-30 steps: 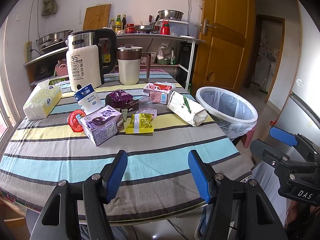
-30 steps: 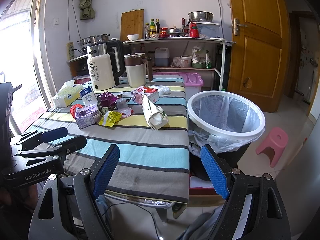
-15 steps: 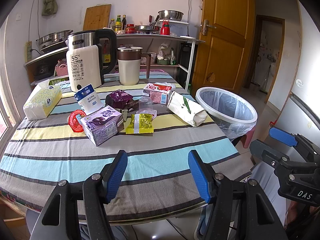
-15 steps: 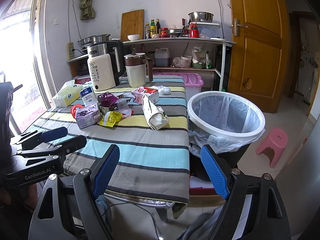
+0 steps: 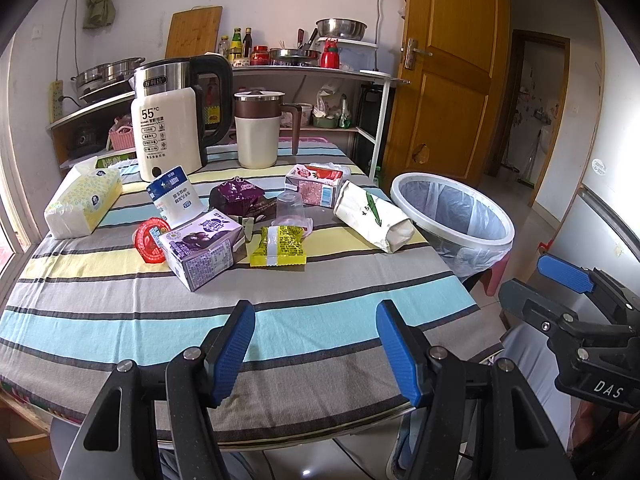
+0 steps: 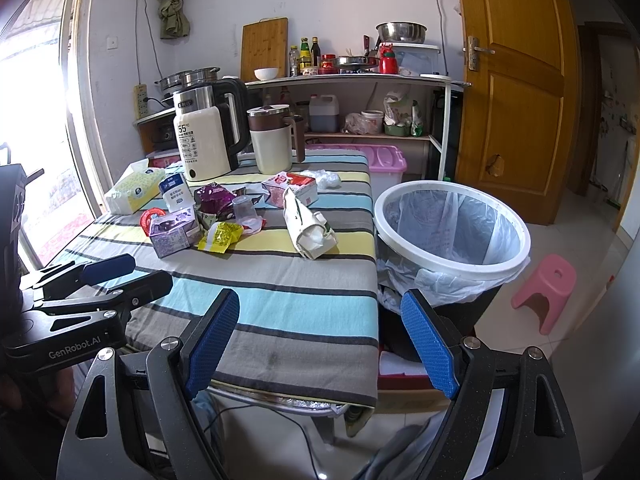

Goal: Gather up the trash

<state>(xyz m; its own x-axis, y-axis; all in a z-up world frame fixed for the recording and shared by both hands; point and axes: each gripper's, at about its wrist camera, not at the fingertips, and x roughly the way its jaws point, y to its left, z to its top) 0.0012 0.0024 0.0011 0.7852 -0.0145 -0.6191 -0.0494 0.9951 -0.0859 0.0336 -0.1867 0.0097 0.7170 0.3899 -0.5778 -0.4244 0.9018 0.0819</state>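
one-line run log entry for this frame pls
phase: not started | left gripper: open, empty | right gripper: open, empty | trash: on striped table | bin: beside table, lined

A kettle (image 5: 168,128) marked 55 stands at the back of the striped desk (image 5: 280,320), with a cream jug (image 5: 258,132) just beside it on the right. A tissue pack (image 5: 82,202) lies near the desk's left edge. Behind, a shelf (image 6: 352,78) carries a cutting board (image 6: 264,48) leaning on the wall, bottles (image 6: 306,54), a steel bowl (image 6: 401,32) and a red pot (image 6: 387,62). A pink stool (image 6: 546,290) stands on the floor near a wooden door (image 6: 516,88). A pink bin (image 6: 386,160) sits under the shelf.
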